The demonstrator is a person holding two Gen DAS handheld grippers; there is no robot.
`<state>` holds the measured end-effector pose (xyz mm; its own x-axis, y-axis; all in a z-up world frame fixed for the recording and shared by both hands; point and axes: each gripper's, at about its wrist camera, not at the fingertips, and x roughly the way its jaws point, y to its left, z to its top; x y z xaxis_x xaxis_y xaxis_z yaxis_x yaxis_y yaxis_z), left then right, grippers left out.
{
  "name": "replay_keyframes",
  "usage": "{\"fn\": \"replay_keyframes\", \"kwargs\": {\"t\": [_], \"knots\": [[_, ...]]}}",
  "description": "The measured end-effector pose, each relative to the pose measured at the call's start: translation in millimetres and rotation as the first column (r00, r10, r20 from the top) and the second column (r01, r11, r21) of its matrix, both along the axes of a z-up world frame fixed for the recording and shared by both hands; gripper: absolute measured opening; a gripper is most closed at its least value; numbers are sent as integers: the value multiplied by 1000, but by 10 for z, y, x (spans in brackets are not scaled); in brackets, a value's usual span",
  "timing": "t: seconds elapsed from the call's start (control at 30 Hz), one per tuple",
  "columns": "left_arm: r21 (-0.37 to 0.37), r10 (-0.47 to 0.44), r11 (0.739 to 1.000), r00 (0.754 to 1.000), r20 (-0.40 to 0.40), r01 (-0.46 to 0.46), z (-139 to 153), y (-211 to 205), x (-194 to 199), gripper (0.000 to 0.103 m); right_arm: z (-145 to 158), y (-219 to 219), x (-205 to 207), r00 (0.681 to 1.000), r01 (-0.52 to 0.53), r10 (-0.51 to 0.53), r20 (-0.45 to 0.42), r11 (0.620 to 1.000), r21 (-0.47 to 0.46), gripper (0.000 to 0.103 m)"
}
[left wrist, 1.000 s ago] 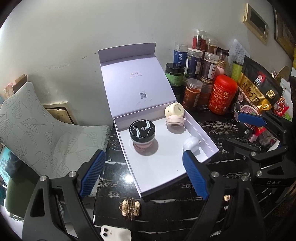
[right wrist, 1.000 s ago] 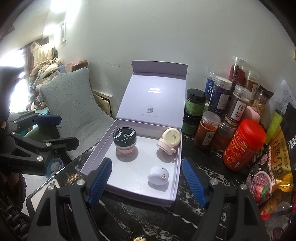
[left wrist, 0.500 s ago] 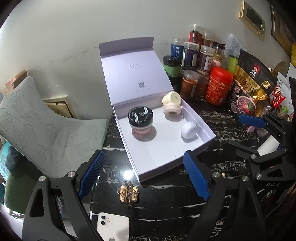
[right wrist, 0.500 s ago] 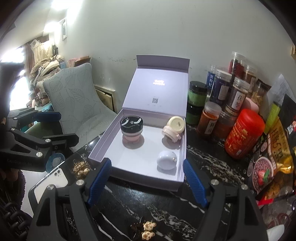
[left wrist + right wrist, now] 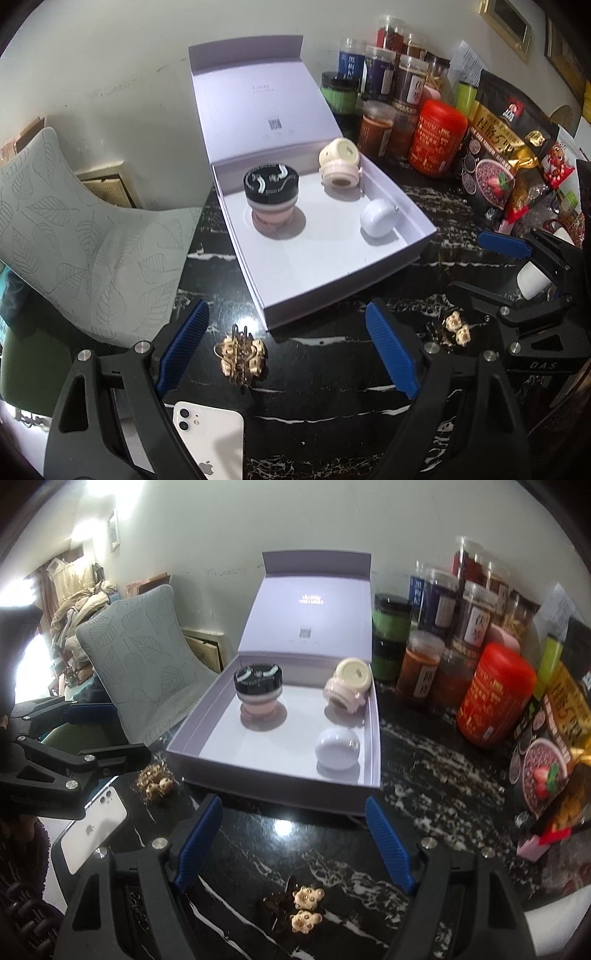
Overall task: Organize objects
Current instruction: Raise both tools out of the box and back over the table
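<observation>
Lilac box (image 5: 332, 273), black-lidded pink jar (image 5: 271, 201), red canister (image 5: 437, 138), white-veined black marble table (image 5: 325, 373).

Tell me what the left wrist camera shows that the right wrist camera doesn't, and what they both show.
Only the left wrist view shows the framed picture high on the wall at the right and the right claw seen from the side.

Only the right wrist view shows the bright window area with piled clothes and the left claw seen from the side.

Both show the open lilac box holding the black-lidded jar, the two hair clips on the dark table, and the white phone. Both claws are open and empty.
</observation>
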<state>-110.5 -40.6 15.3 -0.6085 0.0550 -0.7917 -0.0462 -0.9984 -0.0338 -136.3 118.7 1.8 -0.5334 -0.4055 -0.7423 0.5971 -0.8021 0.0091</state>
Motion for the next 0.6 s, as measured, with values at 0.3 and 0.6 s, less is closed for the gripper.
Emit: {"fn": "replay_keyframes", "kwargs": {"t": [0.3,0.6], "knots": [[-1,3,1000,999,52,-3,-283,-32,41,86,-253,19,64,999,32,-33,23,999,32,81],[22,0,1000,995,103,-2,-562,-65,96,86,-423,48,213,998,67,-67,3,995,75,81]]}}
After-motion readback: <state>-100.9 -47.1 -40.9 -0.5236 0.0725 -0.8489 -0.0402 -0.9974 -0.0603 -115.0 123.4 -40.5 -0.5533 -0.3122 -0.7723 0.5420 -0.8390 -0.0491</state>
